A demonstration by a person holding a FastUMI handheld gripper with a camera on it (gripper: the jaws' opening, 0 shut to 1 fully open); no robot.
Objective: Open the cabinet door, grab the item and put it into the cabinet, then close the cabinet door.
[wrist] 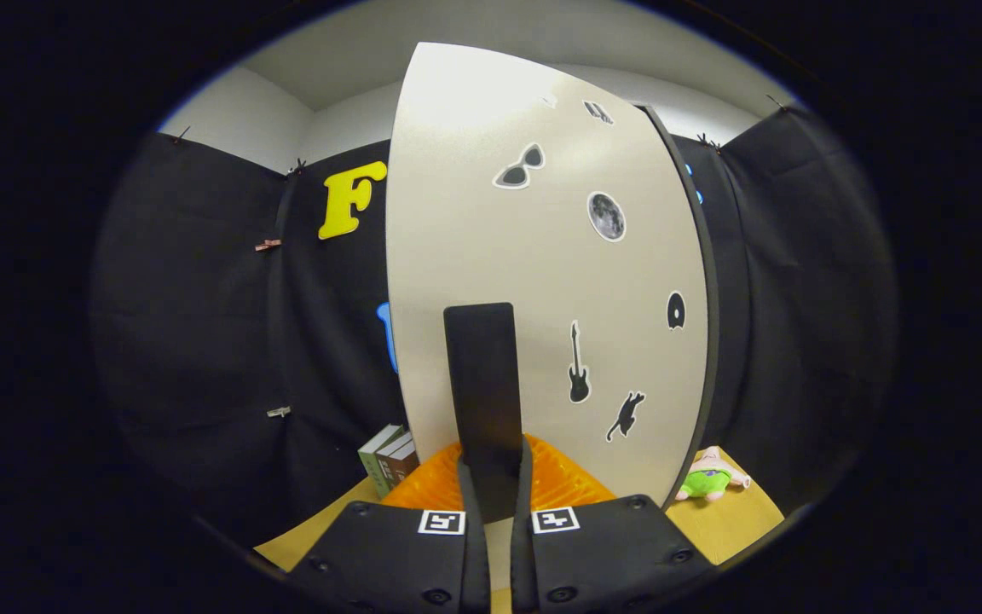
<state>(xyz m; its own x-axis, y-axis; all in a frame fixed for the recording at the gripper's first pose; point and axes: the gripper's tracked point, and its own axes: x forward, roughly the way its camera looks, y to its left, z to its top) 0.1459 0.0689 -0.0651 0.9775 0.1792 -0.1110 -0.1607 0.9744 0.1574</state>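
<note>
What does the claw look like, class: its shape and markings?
The claw has two dark flat plates with round screw heads, each carrying a square black-and-white marker. Its ribbed fingers grip the door's handle.

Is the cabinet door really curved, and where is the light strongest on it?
In the gripper view the fisheye bends the cabinet door; glare washes its upper part, while the dark handle, pinched by the gripper, stays sharp.

No readable text; picture stickers on cabinet door (491,256), book spines (390,460) illegible.
</note>
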